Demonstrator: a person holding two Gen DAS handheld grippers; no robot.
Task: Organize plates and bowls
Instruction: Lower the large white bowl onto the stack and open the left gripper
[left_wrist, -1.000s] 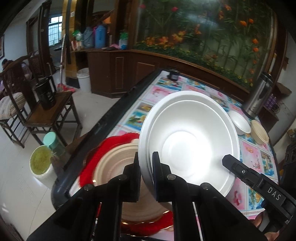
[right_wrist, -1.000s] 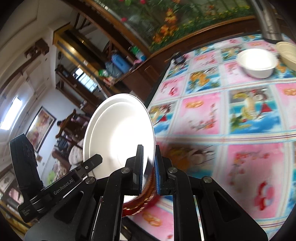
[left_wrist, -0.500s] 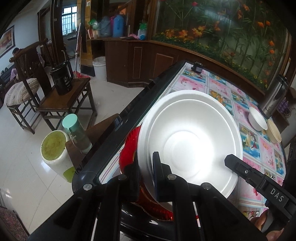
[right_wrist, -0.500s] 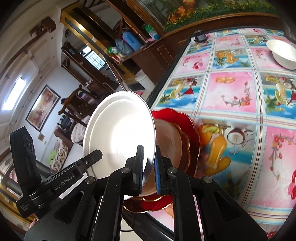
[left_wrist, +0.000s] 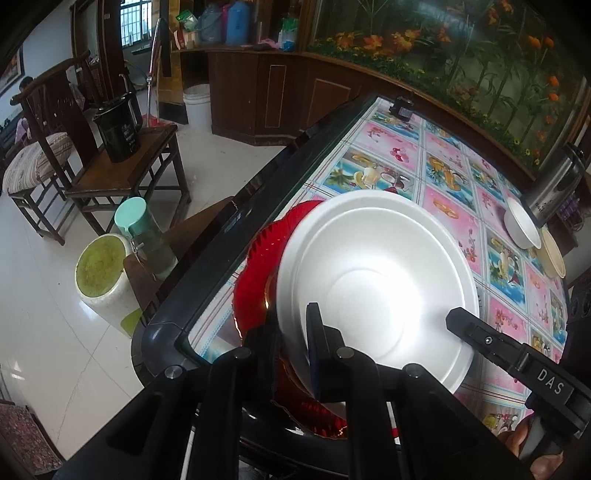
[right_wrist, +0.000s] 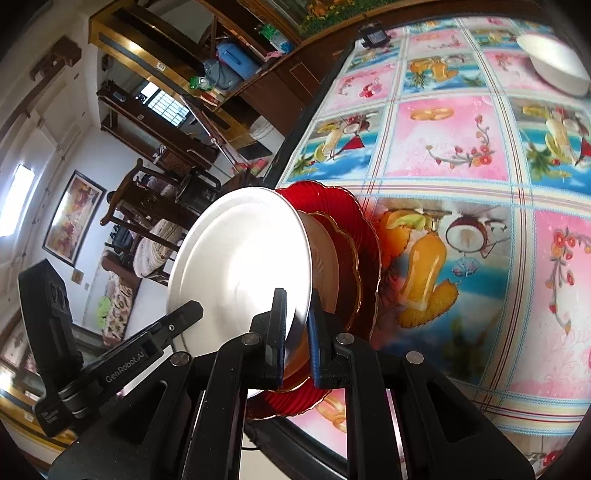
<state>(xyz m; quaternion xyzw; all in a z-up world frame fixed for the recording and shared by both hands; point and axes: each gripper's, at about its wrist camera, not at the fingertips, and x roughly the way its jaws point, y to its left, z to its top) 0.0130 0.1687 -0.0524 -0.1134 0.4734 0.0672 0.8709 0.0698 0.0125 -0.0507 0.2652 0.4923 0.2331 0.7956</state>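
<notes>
White plate (left_wrist: 376, 280): clamped by both hand-held grippers (left_wrist: 295, 343) (right_wrist: 297, 325), left opening, over red plate (right_wrist: 365, 236). Bowls (left_wrist: 522, 221) upper right unsorted.

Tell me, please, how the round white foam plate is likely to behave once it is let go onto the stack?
The round white foam plate looks thin and matte, so probably light and slightly bendy. Resting on the scalloped red glass plate stack near the table edge, it may slide easily.
</notes>
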